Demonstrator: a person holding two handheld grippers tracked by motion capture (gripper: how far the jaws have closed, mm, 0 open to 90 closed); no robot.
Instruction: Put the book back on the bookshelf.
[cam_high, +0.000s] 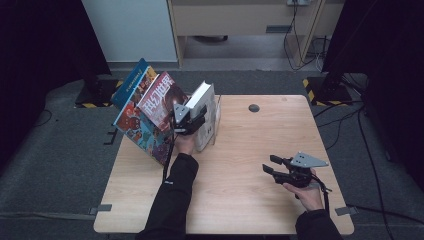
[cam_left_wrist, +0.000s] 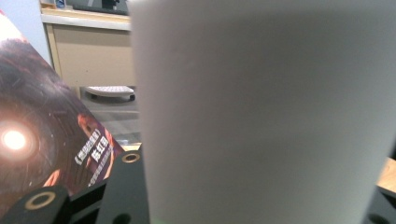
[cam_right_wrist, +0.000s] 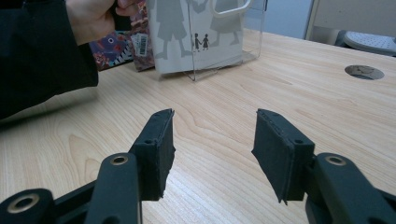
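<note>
Gripping the white book (cam_high: 204, 97) by its page edge, the left hand-held gripper (cam_high: 189, 119) appears to hold it with a jaw on either cover, at about eleven o'clock on the bench (cam_high: 240, 200). In the left gripper view the pale page block (cam_left_wrist: 261, 112) runs down between the jaws. The book stands tilted against a clear acrylic bookend (cam_right_wrist: 219, 65), with two more books leaning at its nine o'clock side: a dark red one (cam_high: 161, 99) and a blue one (cam_high: 134, 112).

The step in hand looks like setting the white book upright in the row, or drawing it out; the frames do not settle which.

The right hand-held gripper (cam_high: 276, 171) rests at about four o'clock, jaws spread wide and empty, well apart from the books.

The next move probably calls for a steady grip while the book is tipped, so the leaning neighbours do not slide off the bench edge.
</note>
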